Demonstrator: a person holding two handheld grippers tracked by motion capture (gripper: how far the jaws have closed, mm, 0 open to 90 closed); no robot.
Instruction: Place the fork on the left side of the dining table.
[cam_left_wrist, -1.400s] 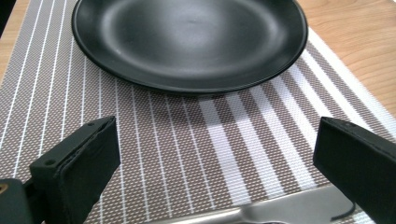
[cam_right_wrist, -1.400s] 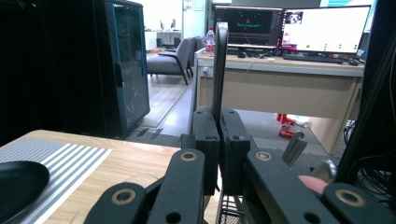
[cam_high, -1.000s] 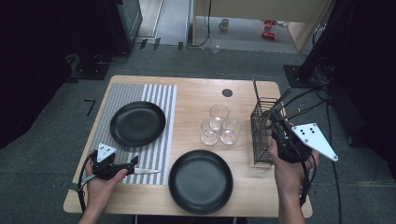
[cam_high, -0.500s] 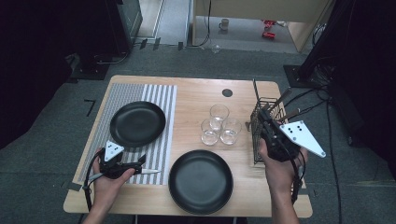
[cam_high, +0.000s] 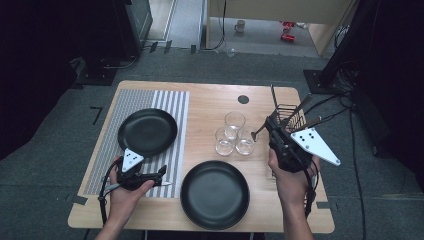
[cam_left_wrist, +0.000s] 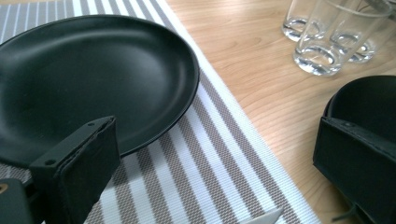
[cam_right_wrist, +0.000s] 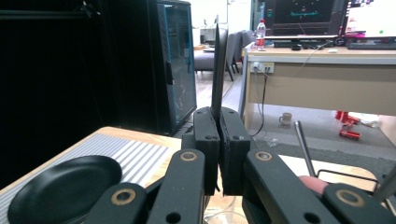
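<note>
- A pale wooden table (cam_high: 210, 100) stands on grey carpet in a dim workroom, and the person's forearms come in from its near edge.
- Nearest on the bare wood lies a round matte black plate (cam_high: 215, 194).
- Beside it, the left gripper (cam_high: 161, 172) rests low on a grey-and-white striped placemat (cam_high: 175, 105). Its jaws are spread wide with nothing between them. A pale pointed tip (cam_left_wrist: 266, 217), perhaps a knife, lies on the mat just under them.
- A second round black plate (cam_high: 147, 132) sits farther up the mat.
- Three clear, empty drinking glasses (cam_high: 234, 122) cluster mid-table, close together.
- At the right edge, the right gripper (cam_high: 272, 125) is raised at a black wire cutlery rack (cam_high: 295, 112). Its jaws are pressed tight on a thin, flat dark utensil (cam_right_wrist: 217, 70) that stands upright out of the rack. I cannot tell what kind of utensil it is.
- That utensil looks light, stiff and smooth, so it probably slips or swivels easily in a pinch. The flat faces, low down near the rack, seem the sound place to grip, as the jaws do now.
- A silver-handled utensil (cam_right_wrist: 302, 140) leans in the rack just beside it and could snag on a lift.
- Beyond are a dark cabinet (cam_right_wrist: 175, 60), a desk with screens (cam_right_wrist: 317, 51) and a mug (cam_right_wrist: 285, 119) on the floor.
</note>
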